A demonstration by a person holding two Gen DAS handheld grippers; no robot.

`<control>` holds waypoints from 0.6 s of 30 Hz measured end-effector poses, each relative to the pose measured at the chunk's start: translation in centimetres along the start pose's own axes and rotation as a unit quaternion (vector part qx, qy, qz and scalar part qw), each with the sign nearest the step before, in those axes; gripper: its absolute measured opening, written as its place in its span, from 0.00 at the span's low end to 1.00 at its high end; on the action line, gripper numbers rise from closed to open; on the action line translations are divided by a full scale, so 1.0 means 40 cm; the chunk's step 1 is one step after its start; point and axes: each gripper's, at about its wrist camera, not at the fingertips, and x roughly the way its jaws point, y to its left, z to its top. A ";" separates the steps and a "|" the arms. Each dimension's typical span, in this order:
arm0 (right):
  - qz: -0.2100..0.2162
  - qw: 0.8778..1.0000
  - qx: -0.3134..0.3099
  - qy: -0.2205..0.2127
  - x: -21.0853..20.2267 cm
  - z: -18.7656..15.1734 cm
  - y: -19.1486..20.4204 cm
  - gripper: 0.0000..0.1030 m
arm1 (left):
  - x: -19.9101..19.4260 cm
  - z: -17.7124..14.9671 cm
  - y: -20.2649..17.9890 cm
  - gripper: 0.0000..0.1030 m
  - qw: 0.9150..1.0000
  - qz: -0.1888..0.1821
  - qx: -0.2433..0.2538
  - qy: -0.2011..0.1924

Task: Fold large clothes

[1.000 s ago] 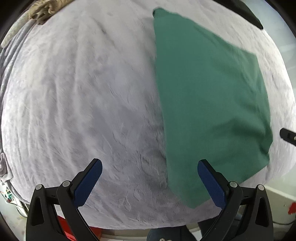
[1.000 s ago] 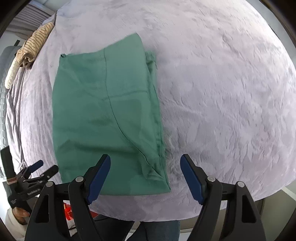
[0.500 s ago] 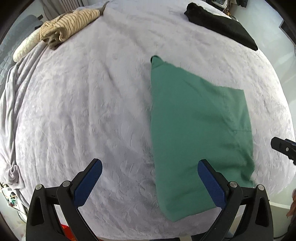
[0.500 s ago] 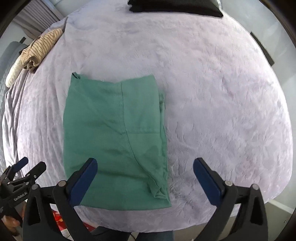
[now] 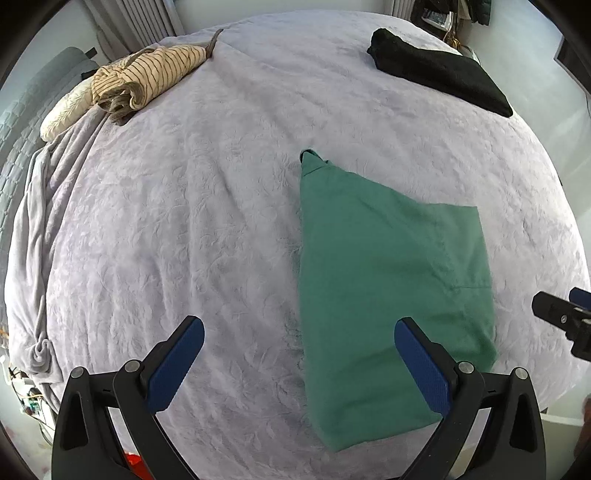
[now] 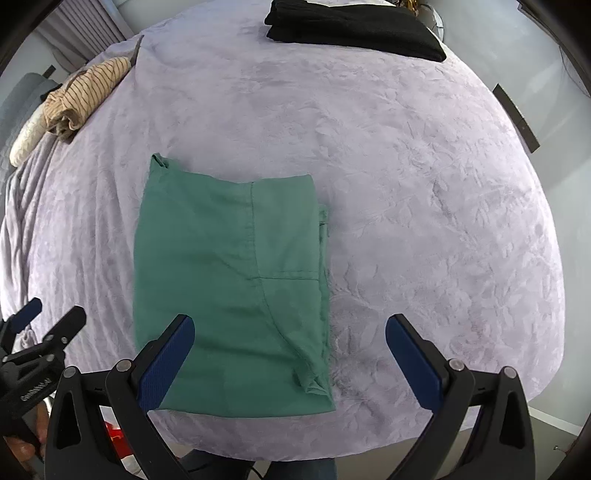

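Green garment (image 6: 229,288) — folded into a flat rectangle, lying on the near part of the bed (image 6: 424,206), close to its front edge. A seam runs down the top layer and a cross seam meets it; a small bunched corner pokes out at the far left end, and layered edges show along the right side.

Left gripper (image 5: 299,365) — jaws spread wide, nothing between them, held above the bedcover. Its blue right pad (image 5: 421,369) sits over the garment's near left part in the left wrist view; whether it touches the cloth cannot be told.

Right gripper (image 6: 290,362) — jaws likewise wide apart and empty, held over the garment's near right corner.

Bed — covered in a pale lilac plush cover with an embossed pattern, rumpled along the left side.

Striped beige garment (image 5: 147,79) — loosely rolled, far left of the bed, beside a cream pillow (image 5: 62,116).

Black folded garment (image 6: 354,31) — flat stack at the far edge, well apart from the green one.
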 end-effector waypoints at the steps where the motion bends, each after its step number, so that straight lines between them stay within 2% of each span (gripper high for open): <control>1: -0.001 1.000 0.002 -0.001 -0.002 0.000 0.000 1.00 | 0.000 0.001 0.000 1.00 1.000 -0.001 -0.001 0.000; 18: -0.013 1.000 0.000 -0.007 -0.016 0.001 0.004 1.00 | 0.001 0.003 -0.007 1.00 1.000 -0.008 0.007 0.006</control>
